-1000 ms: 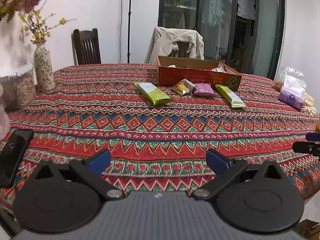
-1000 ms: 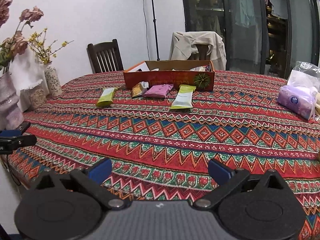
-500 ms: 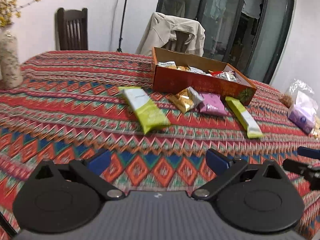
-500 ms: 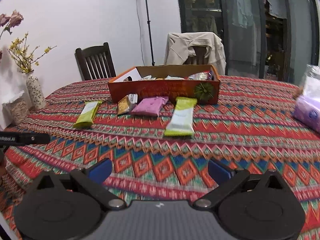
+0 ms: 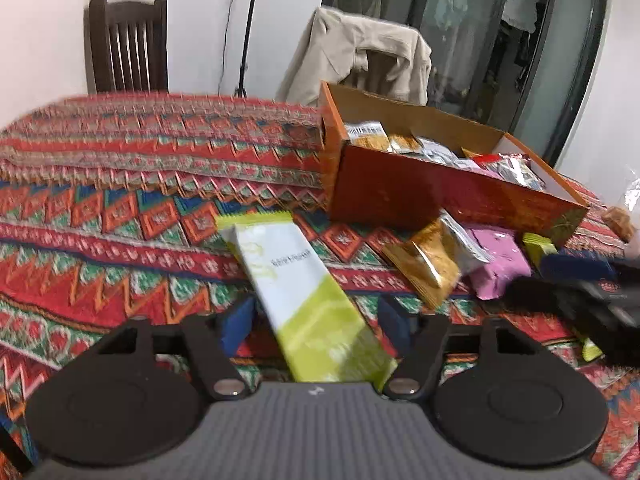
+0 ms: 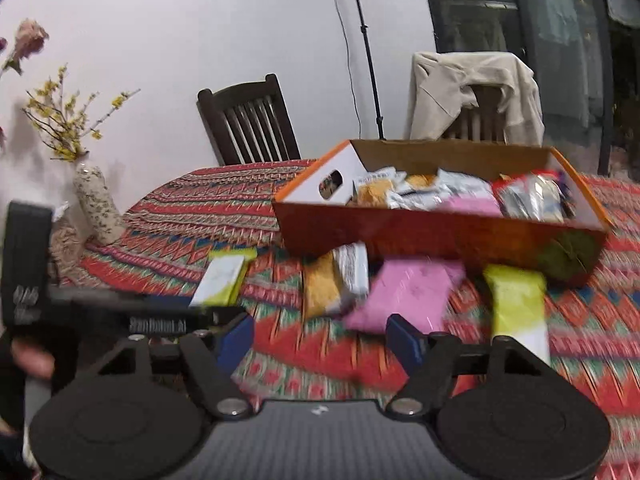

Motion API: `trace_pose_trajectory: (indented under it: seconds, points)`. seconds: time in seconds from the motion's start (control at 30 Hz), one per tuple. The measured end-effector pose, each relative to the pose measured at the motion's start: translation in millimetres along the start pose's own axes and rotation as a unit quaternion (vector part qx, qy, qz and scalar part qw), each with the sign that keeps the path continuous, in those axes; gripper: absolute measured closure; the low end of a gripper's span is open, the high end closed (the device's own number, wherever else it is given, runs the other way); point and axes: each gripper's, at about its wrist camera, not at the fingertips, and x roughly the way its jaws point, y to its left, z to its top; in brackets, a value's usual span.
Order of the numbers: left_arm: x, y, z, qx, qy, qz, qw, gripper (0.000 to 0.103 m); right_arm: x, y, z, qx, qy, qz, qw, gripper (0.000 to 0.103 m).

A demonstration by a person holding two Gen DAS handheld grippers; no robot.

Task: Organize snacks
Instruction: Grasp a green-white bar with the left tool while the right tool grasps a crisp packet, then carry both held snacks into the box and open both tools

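Observation:
An orange cardboard box (image 5: 400, 196) holding several snack packets stands on the patterned tablecloth (image 5: 120, 208). In front of it lie a green-and-white bar (image 5: 304, 292), a gold packet (image 5: 428, 268), a pink packet (image 5: 500, 264) and a second green bar (image 6: 518, 304). My left gripper (image 5: 315, 325) straddles the near end of the first bar. Its jaws are closing, with small gaps still showing at both pads. My right gripper (image 6: 320, 340) is closing too. Only tablecloth lies between its fingers, and the pink packet (image 6: 408, 292) sits just ahead, by the right finger.
A patterned vase (image 6: 98, 208) with yellow flowers stands at the table's left edge. Behind the table are a dark wooden chair (image 5: 126, 44) and a chair draped with a beige jacket (image 5: 360, 56). A plastic bag (image 5: 632, 192) lies at the far right.
Both grippers have moved forward across the table to the snacks in front of the box. Both pairs of jaws have narrowed, and the left now has the green bar between its fingers.

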Motion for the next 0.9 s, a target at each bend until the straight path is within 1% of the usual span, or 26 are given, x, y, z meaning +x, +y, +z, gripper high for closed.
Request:
trace_pose_trajectory:
  seconds: [0.07,0.1,0.13,0.23,0.3,0.33,0.37,0.43,0.47,0.5,0.53,0.57,0.63,0.7,0.77,0.9]
  points:
    - [-0.5,0.0,-2.0,0.017,-0.008,0.002,0.9998,0.057,21.3,7.5,8.8,-0.027,-0.008,-0.024,0.999,0.032]
    - [-1.3,2.1,-1.5,0.021,-0.009,0.001,0.9997,0.061,31.6,10.7,12.3,-0.037,-0.010,-0.035,0.999,0.032]
    - [-4.2,6.0,-1.4,0.021,-0.008,-0.002,0.9998,0.063,44.3,13.0,15.9,-0.045,-0.007,-0.041,0.998,0.032]
    - [-8.5,20.1,1.8,-0.007,-0.007,0.004,0.9999,0.064,75.5,18.4,21.0,-0.058,0.006,-0.041,0.997,0.033]
    - [-10.6,28.3,4.2,-0.018,-0.010,0.015,0.9997,0.064,90.8,23.4,19.9,-0.071,0.010,-0.056,0.996,0.035]
    - [-11.2,30.8,5.4,-0.020,-0.011,0.018,0.9996,0.064,98.3,24.8,18.2,-0.073,0.014,-0.061,0.995,0.037]
    - [-12.1,32.6,6.0,-0.020,-0.013,0.021,0.9995,0.064,102.1,24.5,14.9,-0.071,0.017,-0.062,0.995,0.042]
    - [-13.4,34.3,6.9,-0.020,-0.016,0.021,0.9995,0.065,105.5,24.4,11.3,-0.065,0.024,-0.054,0.996,0.048]
    - [-13.2,34.6,7.2,-0.020,-0.017,0.017,0.9995,0.065,104.0,24.1,11.8,-0.063,0.020,-0.052,0.996,0.053]
    - [-11.7,34.9,7.2,-0.021,-0.014,0.011,0.9996,0.065,102.4,23.3,11.6,-0.060,0.019,-0.048,0.997,0.055]
    - [-9.3,37.2,6.7,-0.028,-0.004,-0.002,0.9996,0.065,102.3,22.9,12.2,-0.056,0.023,-0.042,0.997,0.055]
    - [-8.8,39.7,5.3,-0.040,0.002,-0.007,0.9992,0.066,101.3,22.6,12.4,-0.052,0.027,-0.037,0.998,0.056]
    - [-17.9,39.0,4.3,-0.049,0.006,-0.001,0.9988,0.066,93.2,25.0,11.0,-0.048,0.030,-0.027,0.998,0.056]
    - [-39.0,31.9,-2.3,-0.051,-0.005,-0.012,0.9986,0.066,72.2,30.1,6.4,-0.054,0.024,-0.017,0.998,0.056]
    - [-66.8,20.8,-13.6,-0.045,-0.019,-0.023,0.9985,0.066,41.7,34.4,-2.1,-0.062,0.012,-0.011,0.998,0.056]
    - [-121.4,-9.1,-44.0,-0.045,-0.037,-0.052,0.9970,0.066,-28.4,26.2,-29.6,-0.038,-0.004,0.005,0.999,0.056]
